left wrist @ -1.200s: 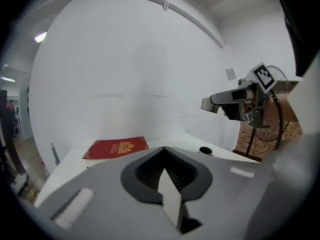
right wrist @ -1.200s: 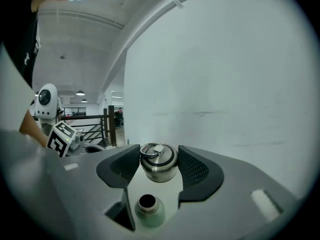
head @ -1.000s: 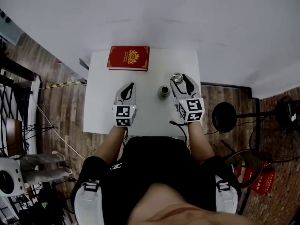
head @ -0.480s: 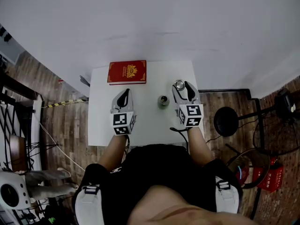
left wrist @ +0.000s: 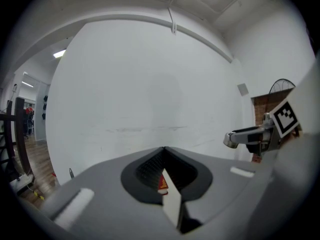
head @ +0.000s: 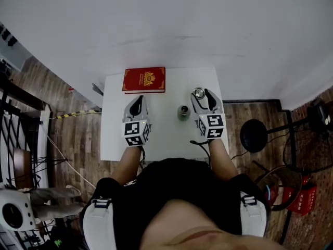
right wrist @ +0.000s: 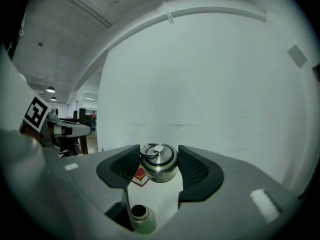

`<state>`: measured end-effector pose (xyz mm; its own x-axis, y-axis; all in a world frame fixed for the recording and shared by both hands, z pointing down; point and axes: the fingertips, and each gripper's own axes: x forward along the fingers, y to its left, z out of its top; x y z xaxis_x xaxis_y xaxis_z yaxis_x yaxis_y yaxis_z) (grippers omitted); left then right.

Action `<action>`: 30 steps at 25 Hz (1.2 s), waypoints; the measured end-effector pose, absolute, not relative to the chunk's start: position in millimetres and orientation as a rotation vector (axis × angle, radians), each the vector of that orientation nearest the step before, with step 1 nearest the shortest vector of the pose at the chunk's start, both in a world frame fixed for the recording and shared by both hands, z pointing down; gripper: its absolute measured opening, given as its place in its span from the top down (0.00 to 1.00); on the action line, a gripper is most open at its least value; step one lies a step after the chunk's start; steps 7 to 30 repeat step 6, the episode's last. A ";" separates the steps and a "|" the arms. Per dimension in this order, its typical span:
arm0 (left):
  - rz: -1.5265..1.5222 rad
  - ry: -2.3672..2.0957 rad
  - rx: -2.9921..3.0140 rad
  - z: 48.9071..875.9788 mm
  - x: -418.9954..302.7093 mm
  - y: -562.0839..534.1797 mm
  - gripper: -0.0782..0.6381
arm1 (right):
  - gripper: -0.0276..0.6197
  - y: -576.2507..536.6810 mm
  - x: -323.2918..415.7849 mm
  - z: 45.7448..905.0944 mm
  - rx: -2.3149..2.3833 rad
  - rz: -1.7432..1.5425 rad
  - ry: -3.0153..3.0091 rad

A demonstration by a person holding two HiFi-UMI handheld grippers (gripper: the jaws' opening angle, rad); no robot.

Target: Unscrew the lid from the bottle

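Right of the desk's [head: 161, 134] middle the bottle [head: 182, 111] stood upright and open-mouthed, just below and left of the lid [right wrist: 159, 164]. The right gripper [head: 200, 94] clamped the lid clear of it, while the left gripper [head: 138, 103], closed on nothing, hovered farther off.

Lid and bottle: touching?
Apart. The right gripper view shows the lid clamped in the right gripper, with bare white table visible between it and the open mouth of the bottle below.
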<state>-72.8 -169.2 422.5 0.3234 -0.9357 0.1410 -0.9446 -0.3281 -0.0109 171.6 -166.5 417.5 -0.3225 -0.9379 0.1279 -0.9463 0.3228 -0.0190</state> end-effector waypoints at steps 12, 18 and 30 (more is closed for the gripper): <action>0.111 -1.789 2.480 413.5 -80.9 -169.5 0.82 | 0.58 -162.5 165.5 411.1 1.748 0.101 -2.490; 0.111 -1.789 2.480 413.5 -80.9 -169.5 0.82 | 0.58 -162.5 165.5 411.1 1.748 0.101 -2.490; 0.111 -1.789 2.480 413.5 -80.9 -169.5 0.82 | 0.58 -162.5 165.5 411.1 1.748 0.101 -2.490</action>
